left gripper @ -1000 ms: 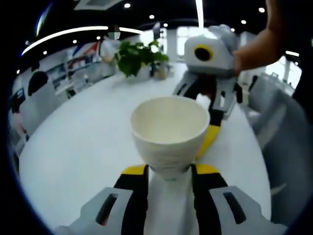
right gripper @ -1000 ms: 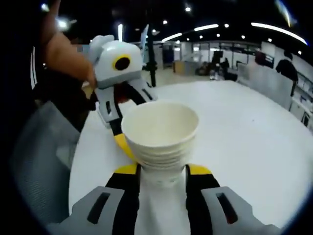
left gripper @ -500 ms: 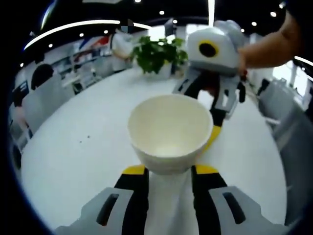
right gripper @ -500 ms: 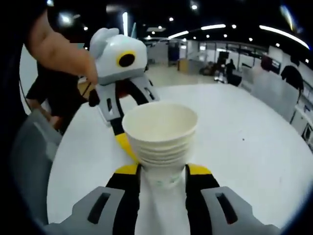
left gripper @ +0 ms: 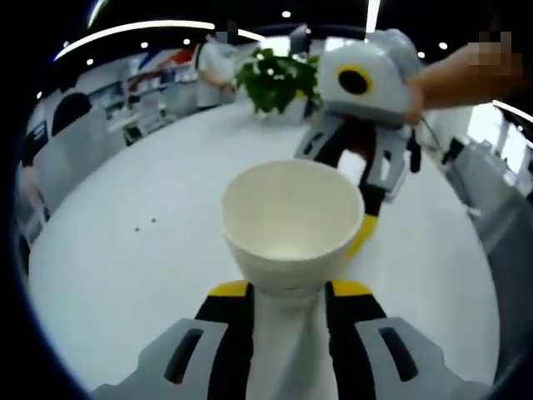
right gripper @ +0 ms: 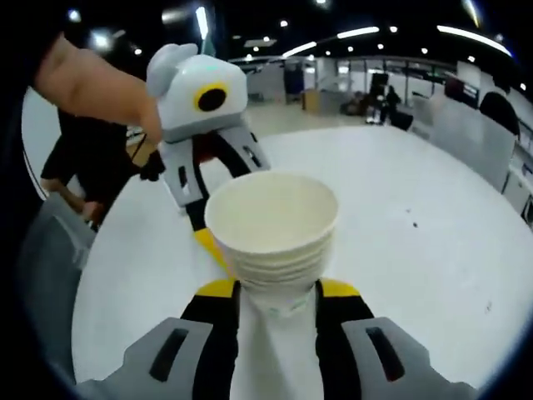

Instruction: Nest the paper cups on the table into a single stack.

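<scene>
A single white paper cup (left gripper: 291, 221) stands upright between the yellow-tipped jaws of my left gripper (left gripper: 287, 287), which is shut on its base. Beyond it, my right gripper (left gripper: 361, 229) reaches in from the upper right, held by a person's hand (left gripper: 454, 79). In the right gripper view, my right gripper (right gripper: 273, 287) is shut on the bottom of a stack of several nested paper cups (right gripper: 271, 229). The left gripper (right gripper: 208, 237) comes in from the upper left behind that stack. Both cups hang over the white round table (left gripper: 125, 250).
A potted green plant (left gripper: 275, 79) stands at the table's far edge. Grey chairs (left gripper: 71, 158) ring the table, one close on the right (left gripper: 504, 250) and one by the table edge (right gripper: 46, 267). People stand in the office background (right gripper: 387, 108).
Both hands have drifted slightly, so the backgrounds have shifted. The single cup and the stack stay gripped, facing each other at about the same distance.
</scene>
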The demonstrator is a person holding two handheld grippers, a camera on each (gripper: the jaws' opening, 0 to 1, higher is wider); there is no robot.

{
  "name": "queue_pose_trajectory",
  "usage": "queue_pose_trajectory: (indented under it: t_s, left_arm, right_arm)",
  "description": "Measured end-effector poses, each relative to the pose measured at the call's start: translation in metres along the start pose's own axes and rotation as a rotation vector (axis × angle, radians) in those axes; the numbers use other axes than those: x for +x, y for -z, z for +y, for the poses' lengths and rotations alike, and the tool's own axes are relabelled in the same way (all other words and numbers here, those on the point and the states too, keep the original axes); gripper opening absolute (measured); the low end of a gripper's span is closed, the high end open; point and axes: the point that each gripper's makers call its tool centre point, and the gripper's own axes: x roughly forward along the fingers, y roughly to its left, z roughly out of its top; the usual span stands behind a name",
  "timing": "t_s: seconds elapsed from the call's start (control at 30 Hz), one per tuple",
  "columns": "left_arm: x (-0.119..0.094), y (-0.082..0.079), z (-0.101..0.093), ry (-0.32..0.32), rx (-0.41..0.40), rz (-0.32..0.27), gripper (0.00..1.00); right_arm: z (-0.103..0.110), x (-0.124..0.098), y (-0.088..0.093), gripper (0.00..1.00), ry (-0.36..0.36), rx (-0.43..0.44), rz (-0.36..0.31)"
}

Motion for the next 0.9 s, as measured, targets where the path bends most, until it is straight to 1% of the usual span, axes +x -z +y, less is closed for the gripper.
queue_pose_trajectory:
  t_s: [0.13, 0.17, 0.2, 0.23, 0.27, 0.3, 0.33, 0.37, 0.4, 0.43, 0.47, 0.5, 0.53, 0.57, 0.6, 0.63, 0.67, 0.7, 0.77, 0.8, 0.83, 0.87, 0.9]
  left_arm:
    - [-0.001, 0.001, 0.000, -0.025, 0.054, 0.020, 0.34]
    - [-0.002, 0.000, 0.003, -0.055, 0.071, 0.025, 0.34]
    - [-0.003, 0.000, 0.006, -0.077, 0.070, 0.027, 0.38]
    - [-0.003, -0.001, 0.007, -0.088, 0.071, 0.026, 0.49]
    - [-0.007, 0.001, 0.012, -0.123, 0.081, 0.041, 0.61]
    - [-0.008, 0.002, 0.013, -0.153, 0.052, 0.028, 0.72]
    - [-0.011, 0.002, 0.014, -0.171, 0.049, 0.025, 0.84]
    - [-0.014, -0.001, 0.013, -0.183, 0.042, -0.002, 0.91]
    - [-0.022, -0.003, 0.014, -0.211, 0.024, -0.034, 0.96]
    - [-0.026, -0.003, 0.013, -0.218, 0.018, -0.040, 0.99]
    - [-0.033, -0.001, 0.009, -0.218, 0.006, -0.048, 0.98]
    - [-0.040, -0.001, 0.005, -0.222, -0.022, -0.064, 0.99]
    - [-0.044, 0.000, 0.001, -0.218, -0.032, -0.075, 0.99]
    - [-0.049, 0.001, -0.001, -0.224, -0.031, -0.080, 0.99]
    - [-0.057, 0.003, -0.006, -0.232, -0.038, -0.082, 0.99]
    - [-0.061, 0.004, -0.009, -0.240, -0.050, -0.087, 0.99]
    - [-0.068, 0.006, -0.014, -0.255, -0.065, -0.098, 0.99]
    - [-0.073, 0.008, -0.016, -0.266, -0.075, -0.100, 0.99]
    - [-0.082, 0.011, -0.019, -0.299, -0.101, -0.114, 0.99]
    - [-0.091, 0.011, -0.023, -0.326, -0.133, -0.136, 0.99]
    - [-0.096, 0.012, -0.025, -0.338, -0.151, -0.152, 0.99]
    - [-0.106, 0.013, -0.030, -0.361, -0.177, -0.176, 0.99]
    - [-0.112, 0.014, -0.034, -0.377, -0.186, -0.193, 0.99]
  right_arm:
    - [0.002, 0.003, 0.001, 0.34, 0.017, 0.004, 0.010]
    - [0.002, 0.003, 0.000, 0.35, 0.029, 0.008, 0.008]
    - [0.003, 0.002, -0.002, 0.38, 0.036, 0.015, 0.002]
    - [0.004, 0.001, -0.003, 0.42, 0.040, 0.017, -0.006]
    - [0.003, -0.001, -0.004, 0.49, 0.067, 0.010, -0.010]
    - [0.001, -0.003, -0.005, 0.55, 0.087, 0.016, -0.016]
    - [0.002, -0.007, -0.005, 0.61, 0.106, 0.026, -0.020]
    - [0.003, -0.010, -0.006, 0.68, 0.118, 0.024, -0.031]
    - [0.004, -0.016, -0.007, 0.72, 0.135, 0.023, -0.042]
    - [0.004, -0.020, -0.007, 0.76, 0.153, 0.030, -0.046]
    - [0.005, -0.024, -0.007, 0.81, 0.167, 0.035, -0.051]
    - [0.008, -0.031, -0.006, 0.85, 0.187, 0.043, -0.060]
    - [0.008, -0.033, -0.007, 0.88, 0.199, 0.040, -0.064]
    - [0.008, -0.041, -0.007, 0.90, 0.234, 0.037, -0.077]
    - [0.008, -0.046, -0.007, 0.90, 0.252, 0.038, -0.086]
    - [0.007, -0.054, -0.005, 0.90, 0.301, 0.039, -0.085]
    - [0.009, -0.058, -0.003, 0.90, 0.313, 0.042, -0.086]
    - [0.017, -0.063, -0.001, 0.92, 0.307, 0.063, -0.096]
    - [0.024, -0.070, -0.001, 0.94, 0.319, 0.088, -0.108]
    - [0.030, -0.077, 0.001, 0.94, 0.336, 0.104, -0.115]
    - [0.034, -0.084, 0.000, 0.94, 0.359, 0.114, -0.139]
    - [0.037, -0.089, 0.000, 0.94, 0.377, 0.123, -0.153]
    - [0.041, -0.096, 0.002, 0.94, 0.404, 0.144, -0.162]
